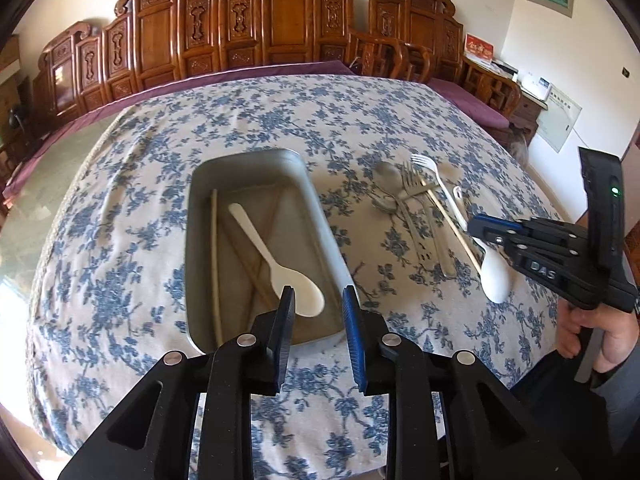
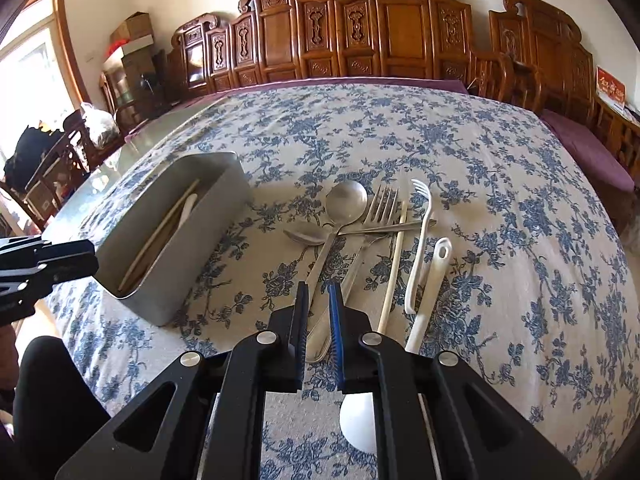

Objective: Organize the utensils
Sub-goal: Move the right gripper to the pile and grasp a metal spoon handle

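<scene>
A grey metal tray (image 1: 256, 160) (image 2: 224, 184) sits on the floral tablecloth and holds a white plastic spoon (image 1: 276, 258) and chopsticks (image 1: 216, 256). To its right lie a metal spoon (image 2: 346, 200), a second metal spoon (image 2: 308, 236), a metal fork (image 2: 380, 206), a white plastic fork (image 2: 422, 236), a white ladle spoon (image 2: 432, 280) and one chopstick (image 2: 394, 264). My left gripper (image 1: 318, 308) is open and empty above the tray's near end. My right gripper (image 2: 319, 300) (image 1: 486, 226) is open, its fingers on either side of the metal handles without gripping them.
The table is covered by a blue-flowered cloth (image 2: 520, 208). Carved wooden chairs (image 1: 280, 20) line the far wall. A purple cushion bench (image 2: 588, 152) stands to the right. Clutter and a window are at the far left in the right wrist view.
</scene>
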### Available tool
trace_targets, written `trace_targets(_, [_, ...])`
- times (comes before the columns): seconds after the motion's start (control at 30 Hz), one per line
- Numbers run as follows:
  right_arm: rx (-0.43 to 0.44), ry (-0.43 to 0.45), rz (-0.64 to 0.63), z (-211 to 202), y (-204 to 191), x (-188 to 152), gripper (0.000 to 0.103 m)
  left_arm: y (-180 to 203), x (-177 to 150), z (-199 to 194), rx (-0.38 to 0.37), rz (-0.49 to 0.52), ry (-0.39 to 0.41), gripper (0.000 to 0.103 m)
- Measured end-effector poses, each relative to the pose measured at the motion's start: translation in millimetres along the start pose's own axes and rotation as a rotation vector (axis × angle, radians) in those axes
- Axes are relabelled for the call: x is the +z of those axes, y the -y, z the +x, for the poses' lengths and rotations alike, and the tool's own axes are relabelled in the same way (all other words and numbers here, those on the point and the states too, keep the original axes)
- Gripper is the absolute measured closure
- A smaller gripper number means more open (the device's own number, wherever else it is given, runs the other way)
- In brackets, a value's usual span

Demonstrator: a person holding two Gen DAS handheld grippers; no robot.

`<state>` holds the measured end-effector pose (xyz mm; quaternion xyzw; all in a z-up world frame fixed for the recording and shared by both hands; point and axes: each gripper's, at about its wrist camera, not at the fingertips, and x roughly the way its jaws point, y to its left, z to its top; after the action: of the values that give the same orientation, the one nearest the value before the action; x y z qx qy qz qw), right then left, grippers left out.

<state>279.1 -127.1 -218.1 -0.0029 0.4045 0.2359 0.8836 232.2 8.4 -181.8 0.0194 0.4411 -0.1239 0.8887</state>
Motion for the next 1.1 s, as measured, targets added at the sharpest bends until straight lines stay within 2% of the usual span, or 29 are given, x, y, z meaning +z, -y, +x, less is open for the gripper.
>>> trace_targets(0.1, [0.003,-0.011,-0.014,9.0,-4.6,4.3,0.082,2.5,-0.3,4.7,-0.007,-0.007,-0.003,0.080])
trace_targets(0.27, [-0.024,-0.050,-0.057,34.9,-16.2,18.4,0.082,2.8,2.1,8.1,-0.015,-0.021,0.004,0.080])
trace_targets(0.6, [-0.067,-0.146,-0.051,87.9,-18.8,31.8,0.082,-7.2,6.6,6.2,-0.008,-0.042,0.019,0.080])
trace_targets(0.77, [-0.123,-0.159,-0.052,96.1,-15.6,35.2,0.085,-11.0,6.6,7.5,-0.003,-0.048,0.013,0.080])
trace_targets(1.1, [-0.156,-0.156,-0.038,100.1,-7.8,40.4,0.091,-4.8,9.2,3.4,0.010,-0.033,0.016,0.080])
